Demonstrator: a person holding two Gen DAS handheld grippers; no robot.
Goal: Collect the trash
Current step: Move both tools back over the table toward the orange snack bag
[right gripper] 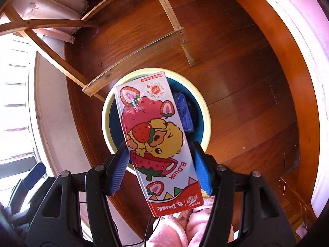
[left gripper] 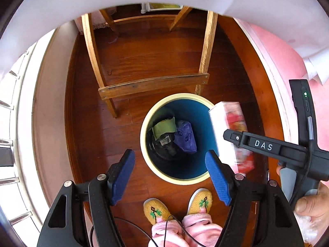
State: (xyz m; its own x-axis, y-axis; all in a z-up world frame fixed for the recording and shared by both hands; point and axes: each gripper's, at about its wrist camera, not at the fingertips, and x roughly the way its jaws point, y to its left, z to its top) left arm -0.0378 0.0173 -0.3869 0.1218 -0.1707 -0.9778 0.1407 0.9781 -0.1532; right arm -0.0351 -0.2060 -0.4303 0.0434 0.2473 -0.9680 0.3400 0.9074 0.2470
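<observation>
The right gripper point(right gripper: 160, 168) pinched a strawberry carton point(right gripper: 156, 142) between its blue pads, pointing down over the bin point(left gripper: 144, 135) on the floor point(left gripper: 160, 53). The left gripper point(left gripper: 170, 177) hung spread and empty above the bin's near rim, trash point(left gripper: 174, 133) lying inside.

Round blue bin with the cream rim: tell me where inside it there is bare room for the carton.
Inside the round blue bin with the cream rim, the left of the floor is crowded: a green wrapper and a purple plastic bag. The blue wall to their right is bare, under the strawberry-print carton in the right gripper.
</observation>
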